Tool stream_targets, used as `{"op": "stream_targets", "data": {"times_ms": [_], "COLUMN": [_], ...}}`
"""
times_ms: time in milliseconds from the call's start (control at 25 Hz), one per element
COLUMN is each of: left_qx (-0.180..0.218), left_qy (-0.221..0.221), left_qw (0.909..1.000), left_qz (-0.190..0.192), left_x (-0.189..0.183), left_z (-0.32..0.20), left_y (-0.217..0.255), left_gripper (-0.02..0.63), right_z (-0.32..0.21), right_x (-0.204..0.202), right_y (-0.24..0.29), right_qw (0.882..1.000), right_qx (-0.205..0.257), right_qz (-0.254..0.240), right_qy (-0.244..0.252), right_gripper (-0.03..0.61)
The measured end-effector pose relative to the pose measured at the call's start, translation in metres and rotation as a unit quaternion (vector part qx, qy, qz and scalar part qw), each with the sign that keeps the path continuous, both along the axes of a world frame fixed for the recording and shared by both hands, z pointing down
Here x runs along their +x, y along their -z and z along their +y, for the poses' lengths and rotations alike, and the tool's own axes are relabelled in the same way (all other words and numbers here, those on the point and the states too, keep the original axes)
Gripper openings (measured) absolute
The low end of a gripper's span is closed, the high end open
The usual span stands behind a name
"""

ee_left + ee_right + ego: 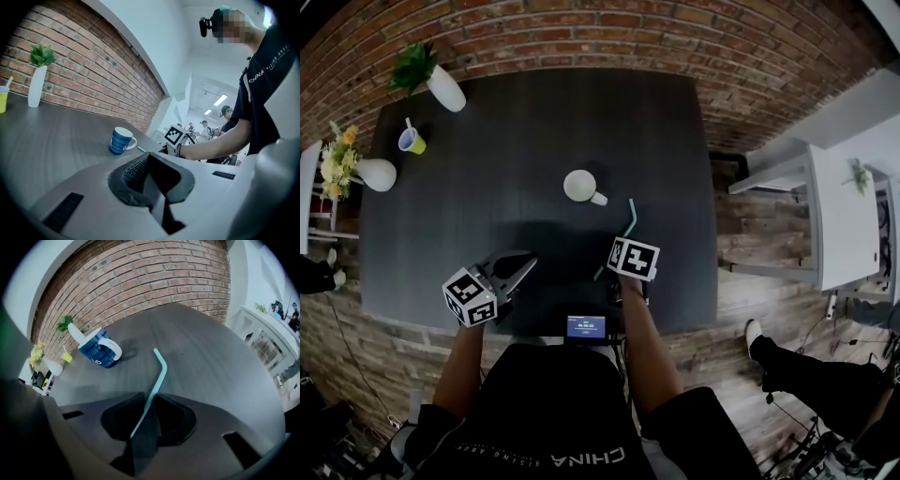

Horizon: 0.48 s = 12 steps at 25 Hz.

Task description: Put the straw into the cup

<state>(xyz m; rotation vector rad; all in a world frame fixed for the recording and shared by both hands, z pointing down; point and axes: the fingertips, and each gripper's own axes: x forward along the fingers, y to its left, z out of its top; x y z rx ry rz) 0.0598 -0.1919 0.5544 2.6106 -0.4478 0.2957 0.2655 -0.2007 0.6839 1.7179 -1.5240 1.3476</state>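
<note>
The straw (159,380) is a thin teal tube with a bend near its far end. It is pinched between the fingers (176,417) of the right gripper (151,395), which are closed on its lower stretch. The bent end sticks out ahead, above the worktop (534,122).

It looks very light and somewhat flexible, with a smooth skin that could swivel or slip in the grip. A hard squeeze would probably flatten it. Holding the straight part well below the bend, as here, seems sensible, since the long free end is left to lead into the opening.

The cup (579,185) is blue-striped with a pale inside. It stands upright near the middle of the worktop, ahead of the straw tip and to its left, with a gap between them. It appears empty, and its handle points toward the right gripper. Being squat, it would likely let the straw lean against the rim rather than stand straight.

The left gripper (147,157) hangs near the front edge, its fingers together with nothing between them.

Far off at the left, a small yellow cup (412,142) holds a pale stick, either a straw or a spoon. Beside it, two white vases (445,88) carry greenery and flowers.
</note>
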Motion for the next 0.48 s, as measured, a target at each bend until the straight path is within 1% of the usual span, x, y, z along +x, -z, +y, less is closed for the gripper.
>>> {"op": "stream_targets", "data": {"times_ms": [160,320,360,480], "left_qx": [-0.003,-0.003,-0.003,-0.001], "left_qy": [0.002,0.0,-0.001,-0.005], "left_qw": [1.0,1.0,1.0,0.9999], "left_qz": [0.004,0.007,0.008,0.009], "left_x": [-0.011,-0.016,-0.016,-0.013], "left_z": [-0.002,-0.003,-0.003,-0.002], "left_y": [-0.002,-0.004,-0.004,-0.003], "left_gripper": [0.003,0.003,0.003,0.003], "right_z": [0.007,0.019,0.018,0.0], "right_x": [0.0,-0.003,-0.002,0.0], "right_y": [-0.005,-0.007,-0.007,-0.005], "right_qw": [0.999,0.996,0.996,0.998], "right_qx": [-0.039,-0.07,-0.067,-0.017], "right_qz": [0.037,0.05,0.052,0.059], "right_qy": [-0.01,-0.011,-0.009,0.008], "right_gripper": [0.071,0.061,0.057,0.041]}}
